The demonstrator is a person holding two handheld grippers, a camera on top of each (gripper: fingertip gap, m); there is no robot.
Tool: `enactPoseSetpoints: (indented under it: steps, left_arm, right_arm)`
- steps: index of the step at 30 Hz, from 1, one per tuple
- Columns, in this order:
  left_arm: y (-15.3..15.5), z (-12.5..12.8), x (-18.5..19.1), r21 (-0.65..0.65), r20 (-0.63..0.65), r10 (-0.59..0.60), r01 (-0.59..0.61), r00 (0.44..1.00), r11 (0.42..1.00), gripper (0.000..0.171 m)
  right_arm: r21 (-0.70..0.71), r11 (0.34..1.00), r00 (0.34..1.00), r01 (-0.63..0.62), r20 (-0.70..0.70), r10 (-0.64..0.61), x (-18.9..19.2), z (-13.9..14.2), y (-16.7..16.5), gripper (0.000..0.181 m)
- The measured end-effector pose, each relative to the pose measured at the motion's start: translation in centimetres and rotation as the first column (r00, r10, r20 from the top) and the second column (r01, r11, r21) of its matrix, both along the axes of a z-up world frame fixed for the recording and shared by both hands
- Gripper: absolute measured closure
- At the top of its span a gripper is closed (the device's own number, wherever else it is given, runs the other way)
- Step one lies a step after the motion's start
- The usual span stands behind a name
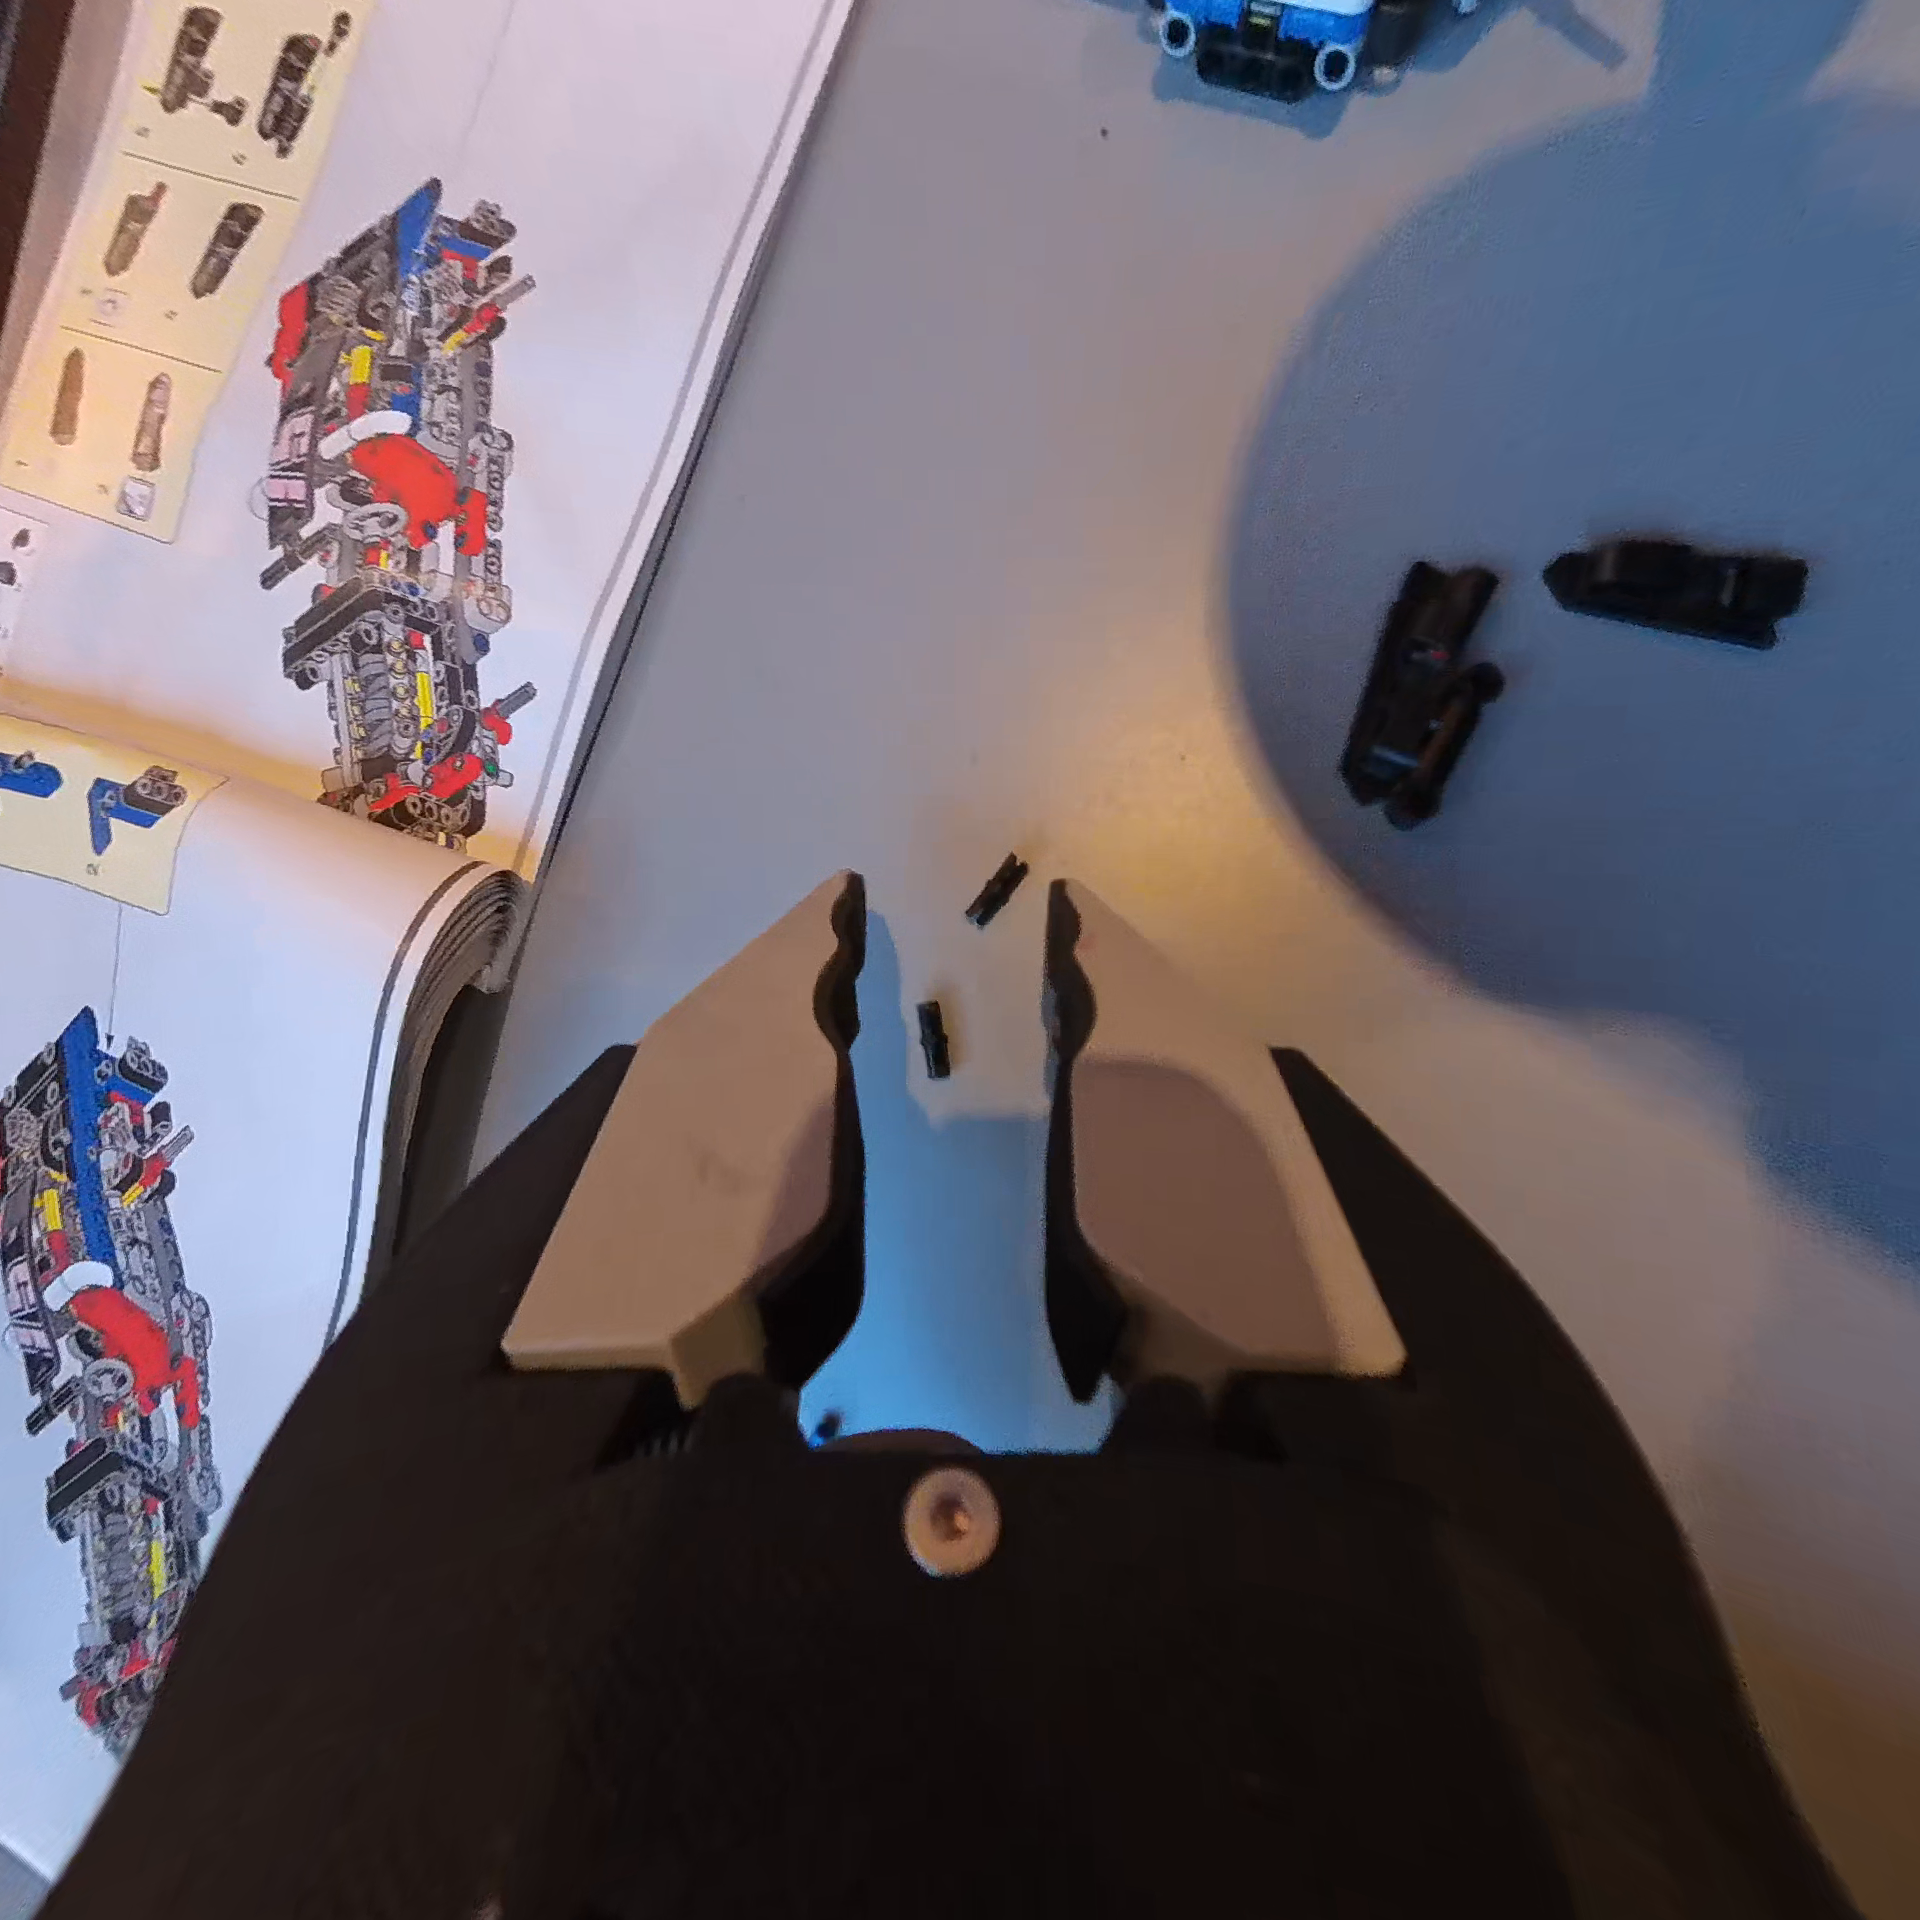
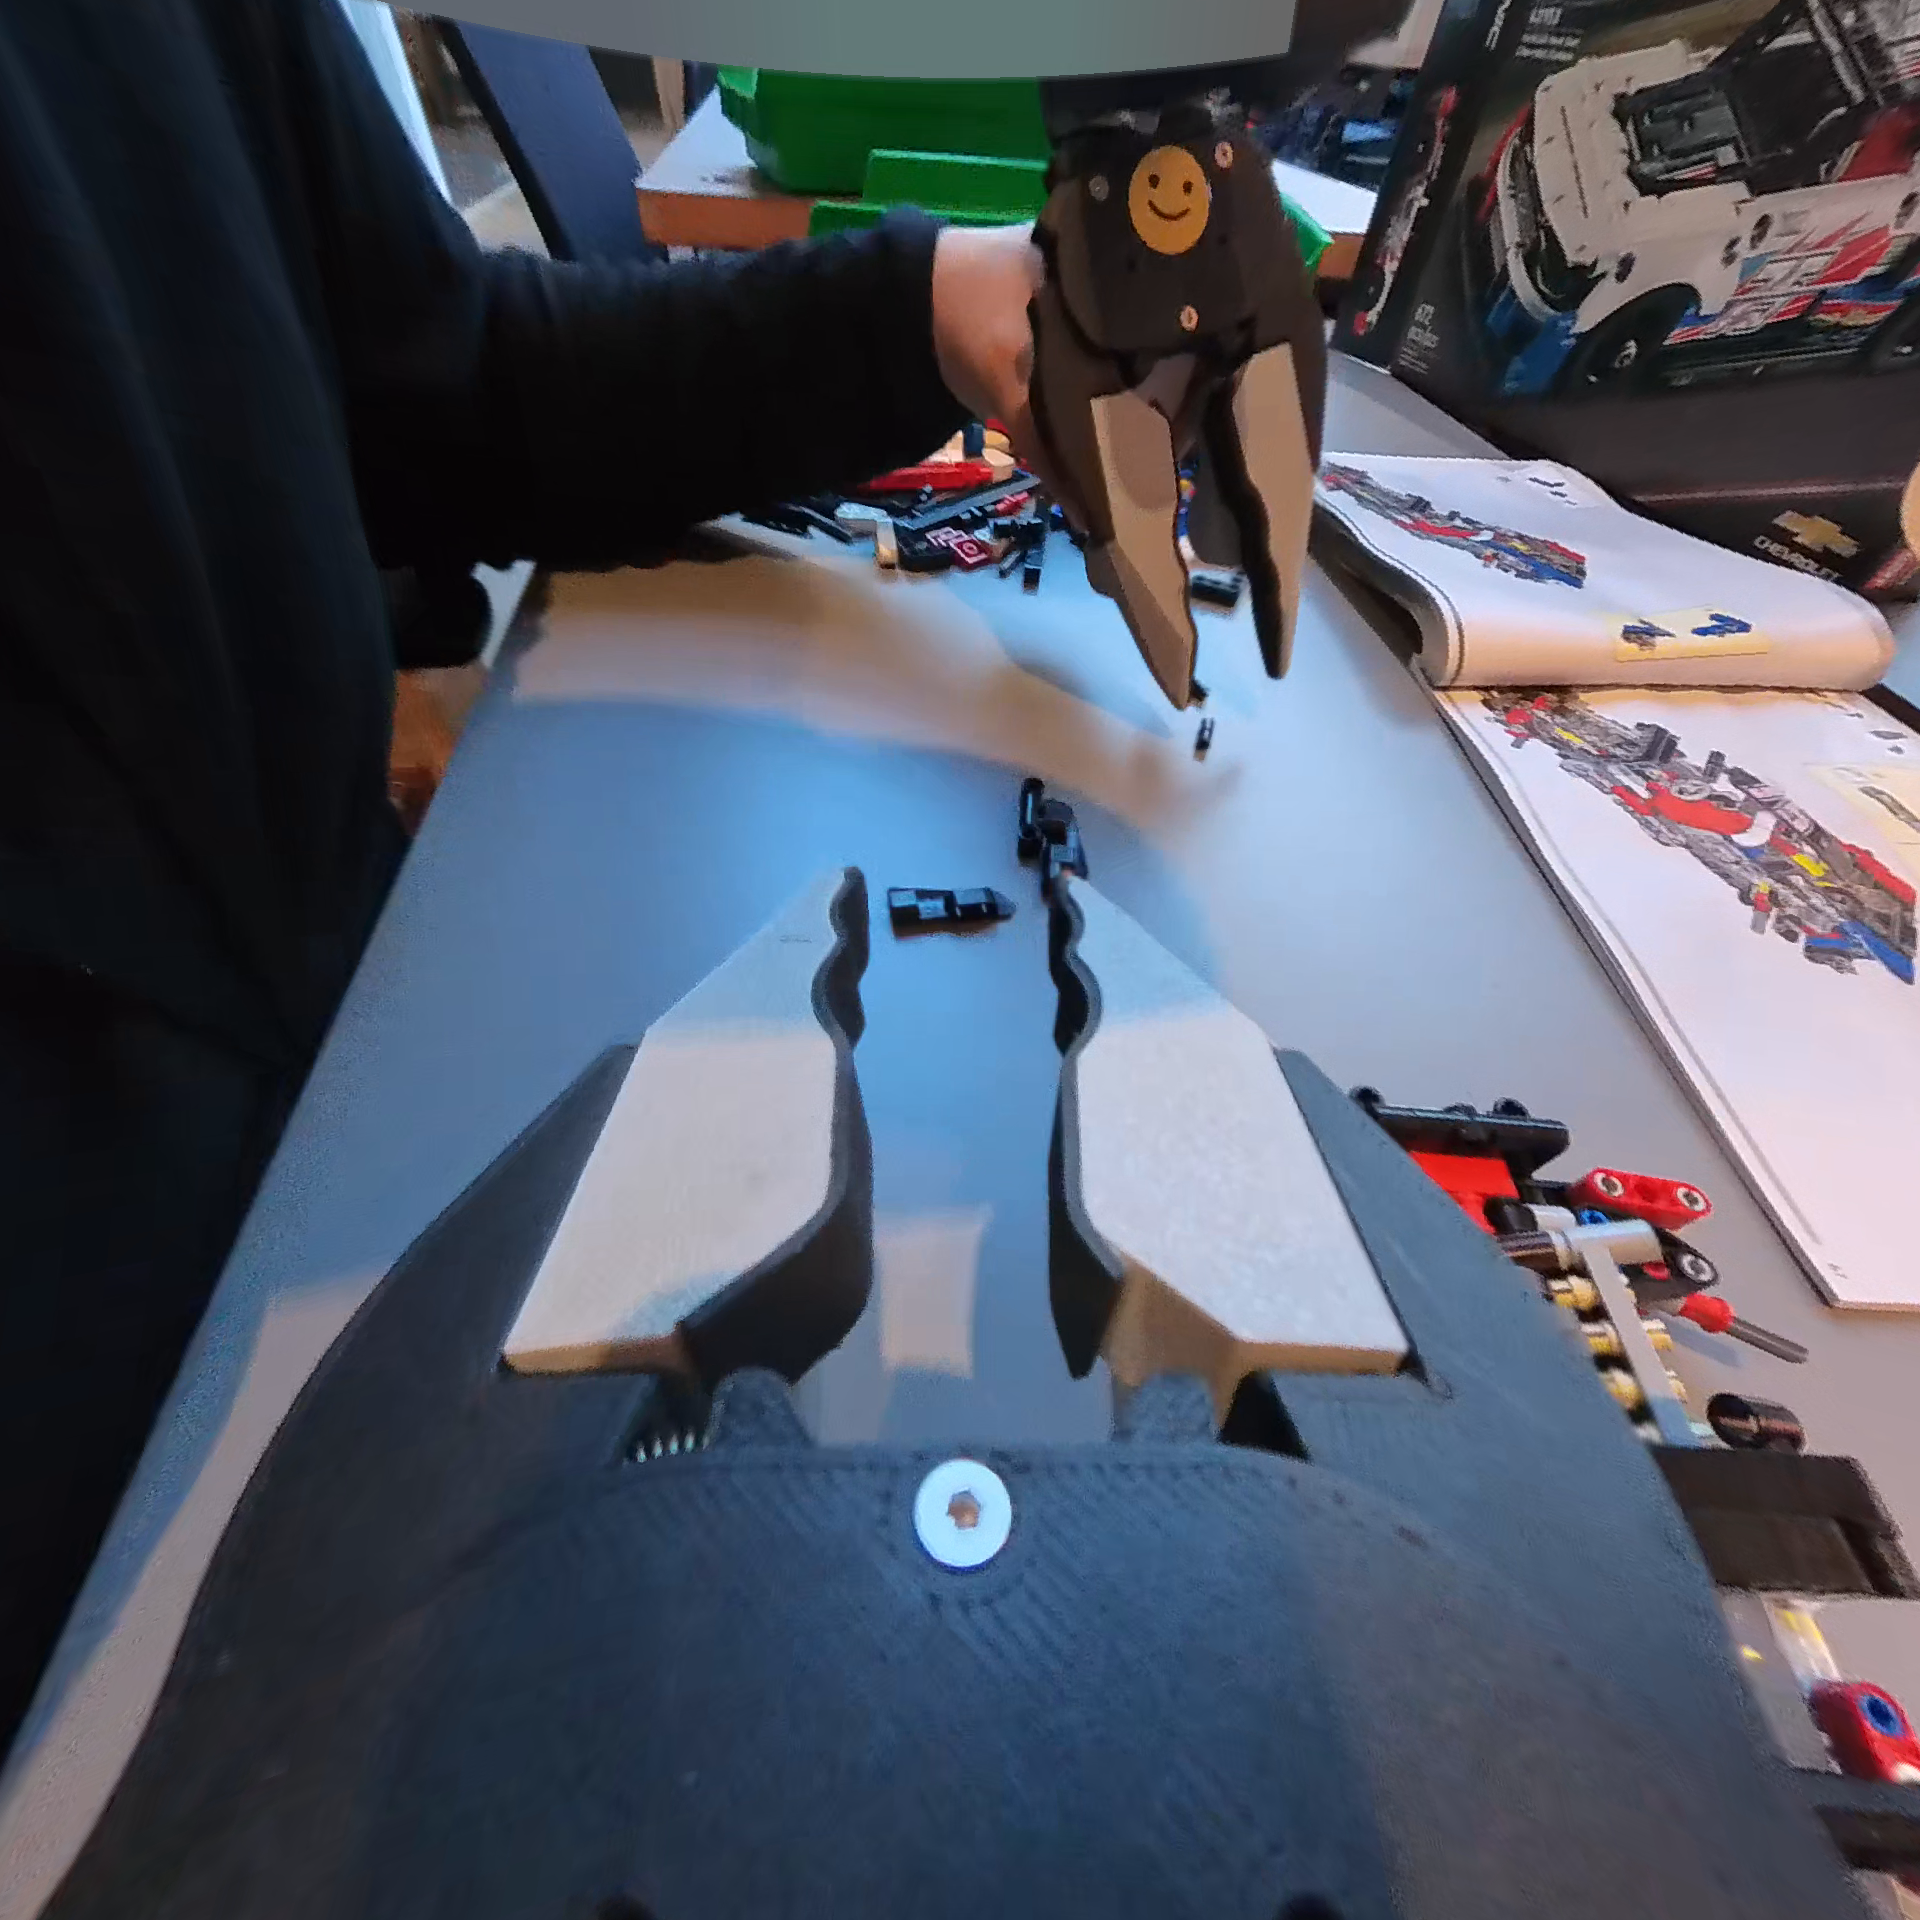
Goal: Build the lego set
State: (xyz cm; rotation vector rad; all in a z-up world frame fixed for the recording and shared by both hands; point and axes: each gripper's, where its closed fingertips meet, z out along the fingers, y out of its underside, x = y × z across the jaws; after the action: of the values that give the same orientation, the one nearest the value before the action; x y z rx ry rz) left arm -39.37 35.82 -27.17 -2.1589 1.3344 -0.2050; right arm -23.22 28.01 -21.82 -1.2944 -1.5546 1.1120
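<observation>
Both hand-held grippers, left [image 1: 956, 894] and right [image 2: 956, 894], gape empty; 2 black pins [image 1: 995, 890] lie beside the manual [image 1: 416, 520]

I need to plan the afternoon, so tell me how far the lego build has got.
Done: a partly built car frame sits beside the open instruction book. In hand: nothing is gripped; the left gripper hovers open over two small black pins, and the right gripper is open too. Left: two black pieces and a loose pile remain unattached.
</observation>
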Motion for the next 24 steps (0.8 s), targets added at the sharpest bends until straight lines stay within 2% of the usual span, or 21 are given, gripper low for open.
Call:
enactPoseSetpoints:
  steps: [3, 5, 10, 14, 24]
  left_arm:
    - [0.2, 0.5, -0.2, 0.035, -0.024, -0.009, 0.01, 1.0, 0.999, 0.141]
    - [-0.1, 0.4, 0.1, 0.01, -0.008, -0.016, 0.016, 1.0, 1.0, 0.141]
    - [-0.3, -1.0, -0.3, -0.024, -0.032, -0.034, 0.033, 0.999, 0.999, 0.139]
    - [0.2, -0.1, -1.0, 0.002, -0.008, -0.001, 0.001, 1.0, 1.0, 0.143]
    - [-0.1, -0.4, 0.1, -0.001, -0.007, -0.047, 0.047, 0.999, 0.999, 0.15]
  right_arm:
    - [0.054, 0.998, 0.999, 0.034, 0.011, -0.034, -0.1, -0.4, 0.6, 0.151]
    - [0.081, 0.995, 0.999, 0.054, 0.001, -0.055, -0.2, -0.4, 0.9, 0.151]
    - [0.014, 0.998, 0.998, 0.057, -0.011, -0.057, 0.0, -0.1, 1.3, 0.15]
    - [-0.028, 0.997, 0.997, 0.069, -0.037, -0.07, 0.3, 0.4, 1.7, 0.153]
    - [-0.056, 0.997, 0.998, 0.043, -0.037, -0.045, 0.0, 0.4, 1.3, 0.154]
